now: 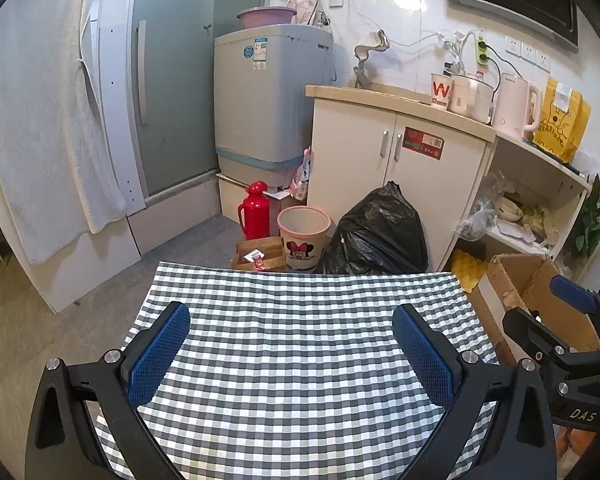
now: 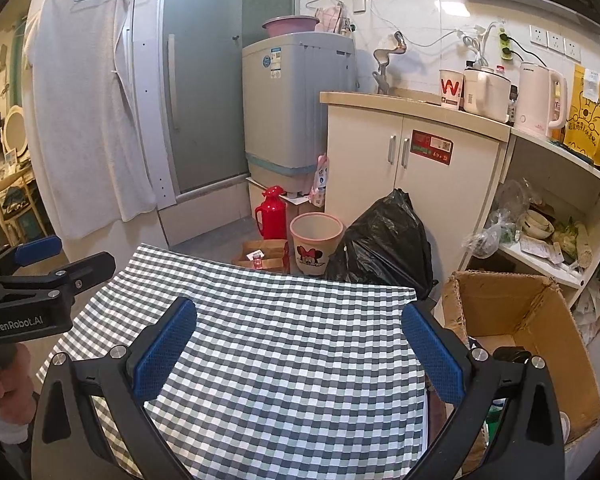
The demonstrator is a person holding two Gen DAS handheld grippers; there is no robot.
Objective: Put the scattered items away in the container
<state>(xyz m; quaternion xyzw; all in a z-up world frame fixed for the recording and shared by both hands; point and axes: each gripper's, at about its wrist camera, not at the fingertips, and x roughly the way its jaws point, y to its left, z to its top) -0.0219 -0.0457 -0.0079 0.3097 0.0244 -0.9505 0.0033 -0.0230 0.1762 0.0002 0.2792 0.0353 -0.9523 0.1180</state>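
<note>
My left gripper [image 1: 292,320] hovers open over a table covered with a grey-and-white check cloth [image 1: 300,392]; nothing is between its blue pads [image 1: 160,356]. My right gripper [image 2: 300,312] is open as well, empty, above the cloth's [image 2: 280,380] right part. No loose item shows on the cloth in either view. An open cardboard box [image 2: 520,312] stands on the floor just past the table's right edge; the left wrist view shows the box [image 1: 536,284] behind the right gripper's fingers [image 1: 540,336]. What lies in the box is mostly hidden.
Beyond the table's far edge stand a black rubbish bag [image 1: 380,232], a pink cartoon bin [image 1: 304,236], a red flask [image 1: 254,212] and a small carton [image 1: 260,254]. A white cabinet [image 1: 400,160] and open shelves [image 2: 556,224] line the right. A hand [image 2: 4,380] holds the left gripper.
</note>
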